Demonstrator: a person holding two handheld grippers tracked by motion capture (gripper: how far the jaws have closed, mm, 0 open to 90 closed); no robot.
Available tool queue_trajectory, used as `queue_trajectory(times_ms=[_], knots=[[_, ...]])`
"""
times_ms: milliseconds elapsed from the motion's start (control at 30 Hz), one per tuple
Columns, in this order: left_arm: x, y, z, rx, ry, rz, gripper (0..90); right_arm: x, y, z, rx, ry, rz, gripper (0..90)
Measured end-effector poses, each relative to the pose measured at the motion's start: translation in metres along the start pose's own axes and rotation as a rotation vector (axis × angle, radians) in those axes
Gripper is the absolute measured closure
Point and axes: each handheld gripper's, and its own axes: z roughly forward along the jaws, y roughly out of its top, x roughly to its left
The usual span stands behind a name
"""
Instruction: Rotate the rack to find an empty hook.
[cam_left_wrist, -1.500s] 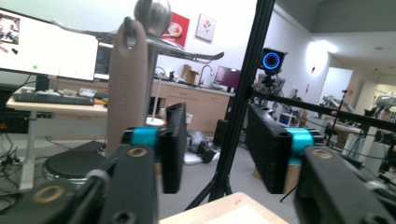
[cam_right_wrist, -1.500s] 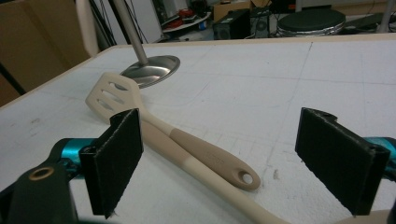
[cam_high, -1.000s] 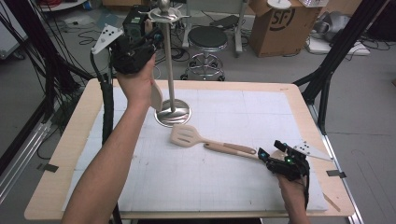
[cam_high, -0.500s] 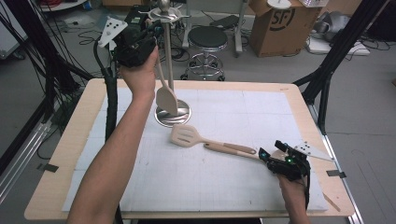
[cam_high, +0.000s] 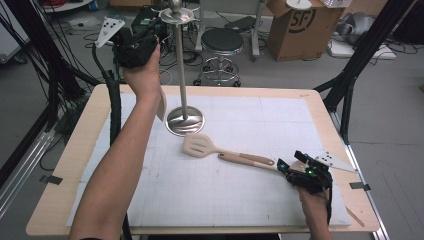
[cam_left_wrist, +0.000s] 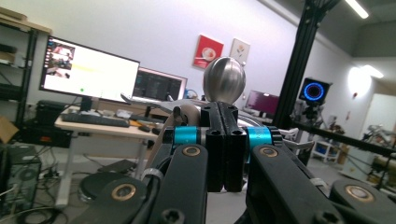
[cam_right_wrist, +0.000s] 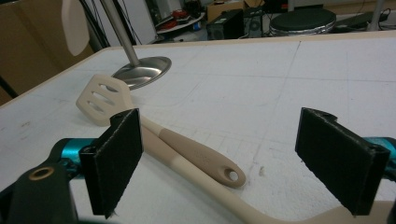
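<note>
A steel utensil stand (cam_high: 181, 70) rises from a round base at the back of the white mat. My left gripper (cam_high: 152, 40) is up at its top and shut. In the left gripper view its jaws (cam_left_wrist: 226, 109) meet flush before the stand's ball top (cam_left_wrist: 224, 79). A cream utensil (cam_high: 161, 107) hangs left of the pole. Its handle (cam_left_wrist: 180, 116) runs just behind the left jaw, its top hidden by my hand. A slotted spatula (cam_high: 197, 145) lies flat mid-mat. My right gripper (cam_high: 291, 160) is open, its pads (cam_right_wrist: 116, 158) either side of the spatula's handle end (cam_right_wrist: 229, 175).
The white gridded mat (cam_high: 240, 200) covers a wooden table (cam_high: 65, 200). Black frame posts (cam_high: 360, 65) stand at the right and left edges. Beyond the far edge are a stool (cam_high: 222, 42) and a cardboard box (cam_high: 300, 25). Cables trail down my left forearm.
The hanging utensil swung right in front of the pole, then back to its left. My left hand shifted slightly left. The right gripper and the spatula have not moved.
</note>
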Motion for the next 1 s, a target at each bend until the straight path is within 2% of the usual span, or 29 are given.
queue_trajectory(times_ms=[200, 333, 433, 500, 700, 800, 1000], knots=[[0.004, 0.004, 0.004, 0.016, 0.020, 0.009, 89.6, 0.001, 0.000, 0.000, 0.006, -0.001, 0.000, 14.2], [0.011, 0.004, 0.006, 0.008, 0.026, -0.009, 89.6, 0.000, -0.001, 0.000, 0.007, -0.002, 0.002, 14.2], [0.013, 0.004, 0.009, 0.014, 0.040, -0.002, 89.6, 0.000, -0.001, 0.000, 0.005, -0.002, 0.000, 14.2], [0.014, 0.004, 0.009, 0.016, 0.037, -0.011, 89.6, 0.000, -0.001, 0.000, 0.002, -0.005, -0.001, 14.2], [0.006, 0.001, -0.002, 0.009, 0.025, -0.008, 89.6, 0.002, -0.001, 0.000, 0.006, 0.000, 0.001, 14.2], [0.002, -0.007, -0.010, 0.012, 0.034, -0.024, 89.6, 0.003, -0.001, 0.000, 0.005, 0.004, -0.005, 14.2], [-0.012, -0.019, -0.022, 0.024, 0.006, -0.019, 89.6, 0.005, -0.001, 0.000, 0.007, 0.007, -0.010, 14.2]])
